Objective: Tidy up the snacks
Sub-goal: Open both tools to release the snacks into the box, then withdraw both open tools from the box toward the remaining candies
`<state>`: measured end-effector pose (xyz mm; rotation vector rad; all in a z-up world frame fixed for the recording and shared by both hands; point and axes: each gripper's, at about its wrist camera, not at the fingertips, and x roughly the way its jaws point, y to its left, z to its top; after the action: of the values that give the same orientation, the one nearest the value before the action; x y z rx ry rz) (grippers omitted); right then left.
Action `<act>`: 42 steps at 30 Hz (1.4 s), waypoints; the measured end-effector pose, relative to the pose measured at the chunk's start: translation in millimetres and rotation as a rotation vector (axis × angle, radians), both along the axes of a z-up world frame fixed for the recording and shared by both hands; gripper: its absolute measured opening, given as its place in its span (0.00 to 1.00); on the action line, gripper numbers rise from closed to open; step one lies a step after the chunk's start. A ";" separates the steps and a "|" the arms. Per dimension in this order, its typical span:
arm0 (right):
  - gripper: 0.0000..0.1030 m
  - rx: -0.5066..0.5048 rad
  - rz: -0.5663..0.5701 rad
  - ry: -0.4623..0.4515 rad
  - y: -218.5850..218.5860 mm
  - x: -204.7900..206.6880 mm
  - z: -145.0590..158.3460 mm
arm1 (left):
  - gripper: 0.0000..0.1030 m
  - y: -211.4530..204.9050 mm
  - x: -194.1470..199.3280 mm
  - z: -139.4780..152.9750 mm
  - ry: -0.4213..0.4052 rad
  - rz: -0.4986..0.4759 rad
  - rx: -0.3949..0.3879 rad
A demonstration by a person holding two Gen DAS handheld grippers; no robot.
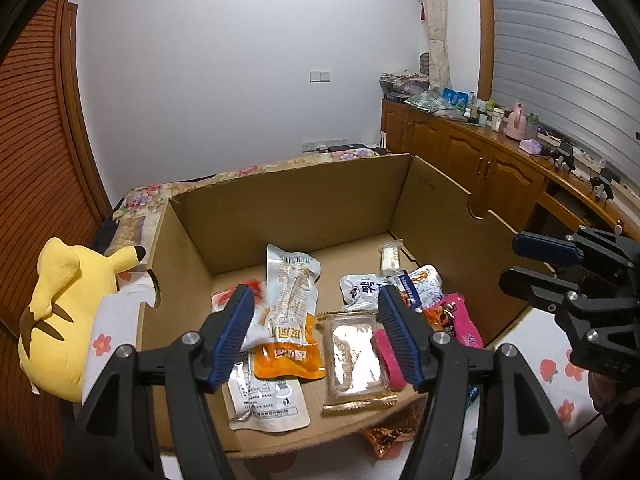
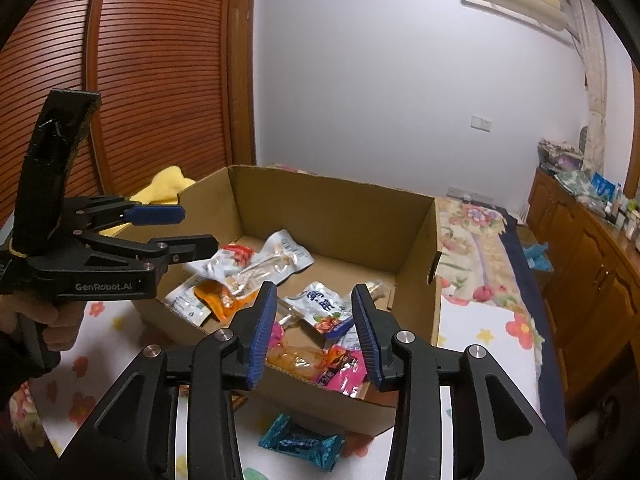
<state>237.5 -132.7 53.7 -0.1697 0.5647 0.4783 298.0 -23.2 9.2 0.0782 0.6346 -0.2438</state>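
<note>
An open cardboard box (image 1: 288, 216) sits on a flowered bedsheet and holds several snack packets: a clear chicken-feet packet (image 1: 290, 300), an orange packet (image 1: 286, 360), a clear tray pack (image 1: 354, 354), a pink packet (image 1: 460, 316). The box also shows in the right wrist view (image 2: 332, 208). My left gripper (image 1: 316, 336) is open and empty above the box's near side. My right gripper (image 2: 314, 332) is open and empty above the box's near corner. A blue wrapped snack (image 2: 302, 442) lies on the sheet outside the box. An orange foil snack (image 1: 390, 438) lies just outside the near wall.
A yellow plush toy (image 1: 60, 320) lies left of the box. A wooden cabinet (image 1: 480, 160) with bottles and clutter runs along the right. A slatted wooden wardrobe (image 2: 120, 80) stands at the left. The right gripper shows at the right edge in the left wrist view (image 1: 516, 260).
</note>
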 end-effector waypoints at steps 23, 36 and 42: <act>0.49 -0.004 -0.028 -0.049 5.9 -81.0 29.2 | 0.68 1.1 -110.9 28.2 -0.086 -0.037 -0.021; 0.70 -0.007 -0.063 -0.018 1.6 -105.2 18.8 | 0.83 1.7 -154.5 12.5 -0.090 -0.046 -0.036; 0.71 -0.007 -0.083 0.033 -2.7 -100.6 -2.2 | 0.83 -1.7 -162.7 -4.1 -0.075 -0.051 -0.012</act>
<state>136.9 -135.5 51.6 -0.1450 0.6033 0.3990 135.2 -24.9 5.1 0.0920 0.5565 -0.2929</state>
